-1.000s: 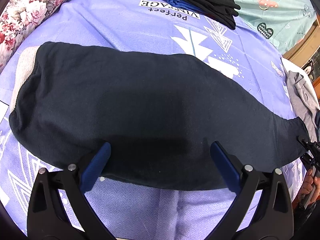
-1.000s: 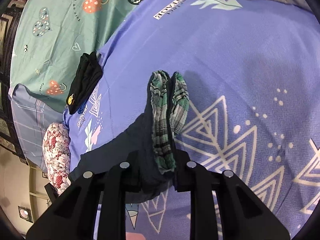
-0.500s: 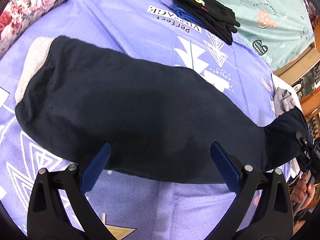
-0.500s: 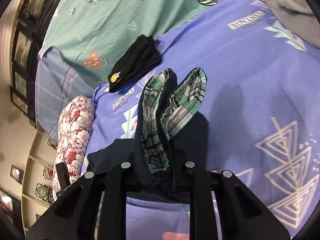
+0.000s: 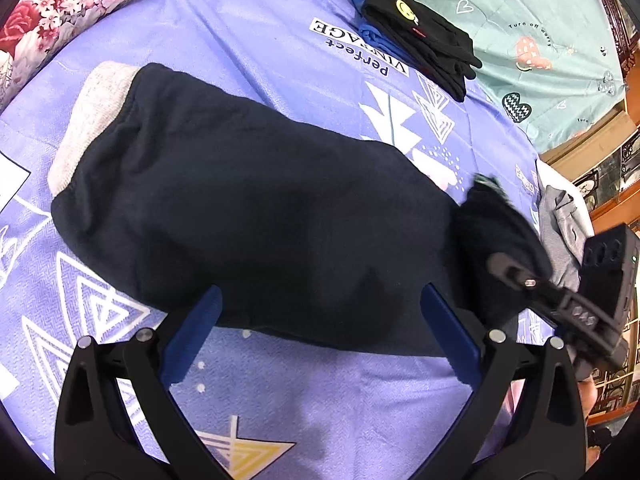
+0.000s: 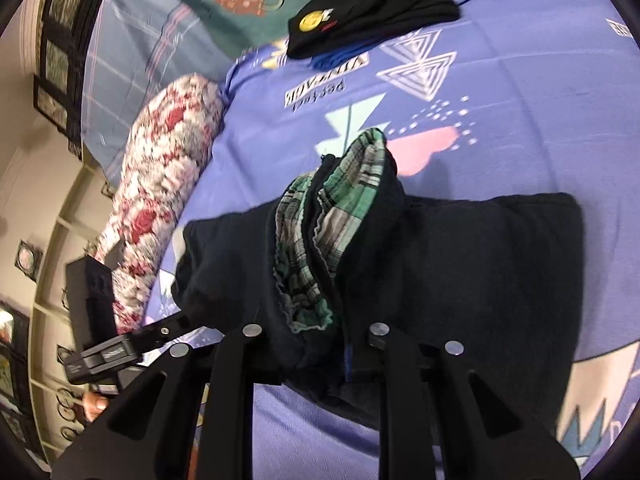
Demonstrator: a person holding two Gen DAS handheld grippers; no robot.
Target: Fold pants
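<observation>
Two hand-held grippers in play. The right hand-held gripper (image 6: 316,330) is clamped tight on the pants (image 6: 460,264), its black fingers (image 6: 244,344) pinching a bunched end where the green plaid lining (image 6: 320,232) spills out between dark folds. That pinched end is lifted and sits over the rest of the dark fabric, which lies spread on the bed's purple sheet (image 6: 500,112).

Over on the other side, the left hand-held gripper (image 5: 320,332) hangs wide open, blue pads (image 5: 192,332) well apart and gripping nothing, its tips right at the near edge of the pants (image 5: 248,208). From here the garment stretches long across the purple sheet (image 5: 320,400), with a light grey band (image 5: 92,116) showing at its far left end. At the right, the raised end of the fabric is blurred, with the right hand-held gripper (image 5: 504,268) on it.

Further out, a stack of folded black clothes (image 5: 420,40) with a yellow smiley patch rests near the "perfect VINTAGE" print. A floral pillow (image 5: 60,4) sits at the upper left, a teal sheet (image 5: 540,40) beyond, and a grey garment (image 5: 560,224) lies at the right edge.
</observation>
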